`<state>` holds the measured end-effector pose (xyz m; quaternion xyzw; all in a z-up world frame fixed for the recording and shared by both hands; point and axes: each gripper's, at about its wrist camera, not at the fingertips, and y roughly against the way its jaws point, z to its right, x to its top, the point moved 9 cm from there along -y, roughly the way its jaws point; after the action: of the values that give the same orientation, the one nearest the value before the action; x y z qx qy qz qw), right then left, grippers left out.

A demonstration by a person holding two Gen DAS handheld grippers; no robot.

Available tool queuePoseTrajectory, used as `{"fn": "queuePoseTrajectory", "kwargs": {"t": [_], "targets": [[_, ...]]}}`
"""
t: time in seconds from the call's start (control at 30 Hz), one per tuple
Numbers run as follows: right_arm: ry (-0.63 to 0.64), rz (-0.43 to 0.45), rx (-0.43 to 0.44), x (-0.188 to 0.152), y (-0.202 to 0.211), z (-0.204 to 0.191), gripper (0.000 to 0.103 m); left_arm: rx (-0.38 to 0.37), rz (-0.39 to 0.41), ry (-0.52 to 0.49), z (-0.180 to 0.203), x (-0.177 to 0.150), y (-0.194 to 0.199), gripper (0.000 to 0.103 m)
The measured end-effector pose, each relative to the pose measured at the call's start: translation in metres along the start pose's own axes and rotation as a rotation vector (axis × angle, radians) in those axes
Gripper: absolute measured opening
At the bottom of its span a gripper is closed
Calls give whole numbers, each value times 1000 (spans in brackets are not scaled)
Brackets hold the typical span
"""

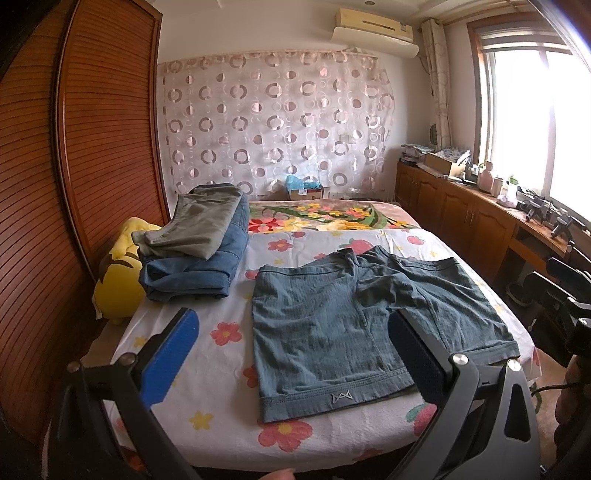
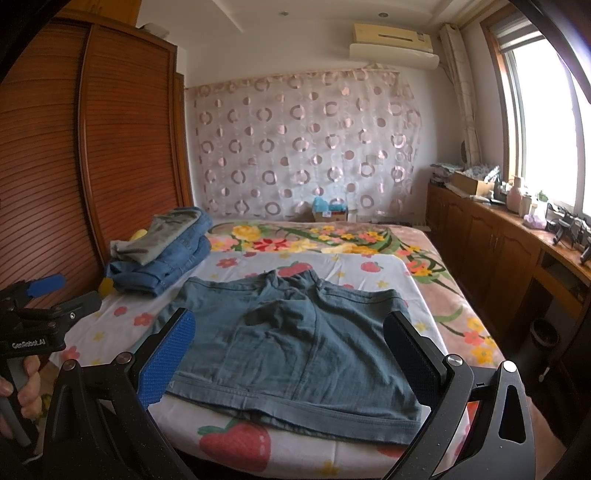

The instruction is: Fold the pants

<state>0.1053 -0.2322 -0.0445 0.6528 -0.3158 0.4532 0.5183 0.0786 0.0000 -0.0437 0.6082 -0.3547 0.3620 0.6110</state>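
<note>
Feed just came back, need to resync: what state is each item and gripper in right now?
Teal shorts: spread flat on the bed, unfolded.
Green pants: folded, on top of the jeans.
Jeans: folded, bottom of stack.
Left gripper: open, empty.
Right gripper: open, empty.

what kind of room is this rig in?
Almost certainly a home bedroom. A bed with a floral sheet holds the teal shorts laid flat, with a stack of folded pants beside them; a louvred wooden wardrobe stands on the left and a wall air conditioner hangs above.
</note>
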Motion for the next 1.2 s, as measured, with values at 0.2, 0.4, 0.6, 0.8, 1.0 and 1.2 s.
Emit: {"fn": "queuePoseTrajectory", "kwargs": {"t": [0.2,0.4,0.6,0.8,1.0,1.2], "targets": [[0,1,-1,0,1,0,103,-2,0,1,0,0,0,103],[2,2,0,0,1,-1,103,-1,1,2,0,0,0,103],[2,2,-1,1,2,0,103,-2,2,3,0,0,0,103],[3,4,0,1,2,-1,103,-3,3,4,0,0,0,103],[2,5,0,1,3,-1,103,-2,4,3,0,0,0,103],[5,5,0,1,2,-2,103,-4,6,5,0,0,0,103]]}}
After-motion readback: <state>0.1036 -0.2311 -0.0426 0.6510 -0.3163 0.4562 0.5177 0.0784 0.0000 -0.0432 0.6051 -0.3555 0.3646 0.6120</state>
